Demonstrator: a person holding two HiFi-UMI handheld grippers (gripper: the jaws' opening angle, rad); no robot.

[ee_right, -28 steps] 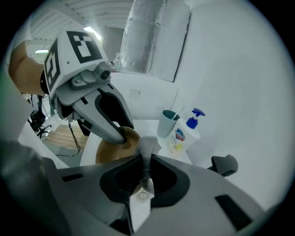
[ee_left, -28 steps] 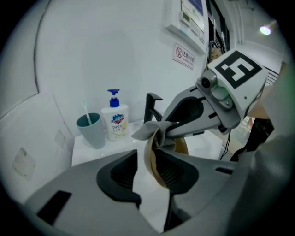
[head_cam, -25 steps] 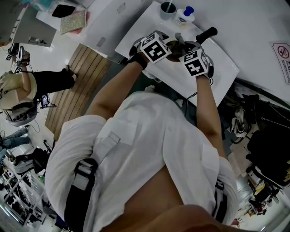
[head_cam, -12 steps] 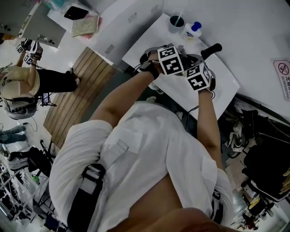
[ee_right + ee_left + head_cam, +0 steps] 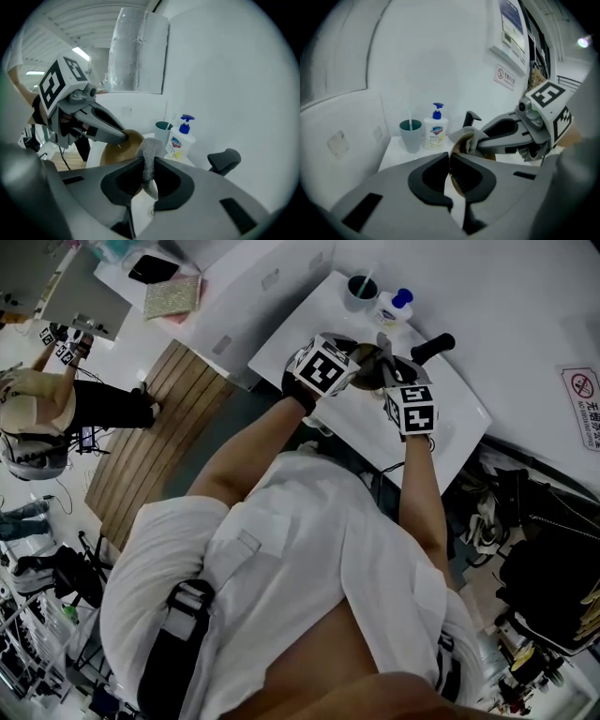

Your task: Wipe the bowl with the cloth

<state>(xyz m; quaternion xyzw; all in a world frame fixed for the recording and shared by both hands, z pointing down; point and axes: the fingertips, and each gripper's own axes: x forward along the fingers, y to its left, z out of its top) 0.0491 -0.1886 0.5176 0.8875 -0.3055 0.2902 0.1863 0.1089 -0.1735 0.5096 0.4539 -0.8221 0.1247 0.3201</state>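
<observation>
By the white plastic soap bottle (image 5: 180, 143), the left gripper (image 5: 450, 170) pinches the round brown bowl (image 5: 113, 153); the right gripper (image 5: 149, 167), jaws just opening a bit, holds a grey woven cloth (image 5: 147, 150) that may slip

A lab-like workroom with a washstand corner: soap bottle (image 5: 435, 132), toothbrush cup (image 5: 410, 136), white counter (image 5: 459, 418), cluttered racks (image 5: 33, 634)

White walls (image 5: 525, 296) surround a white counter (image 5: 452, 411), with a wooden slatted panel (image 5: 150, 437) on the floor.
</observation>
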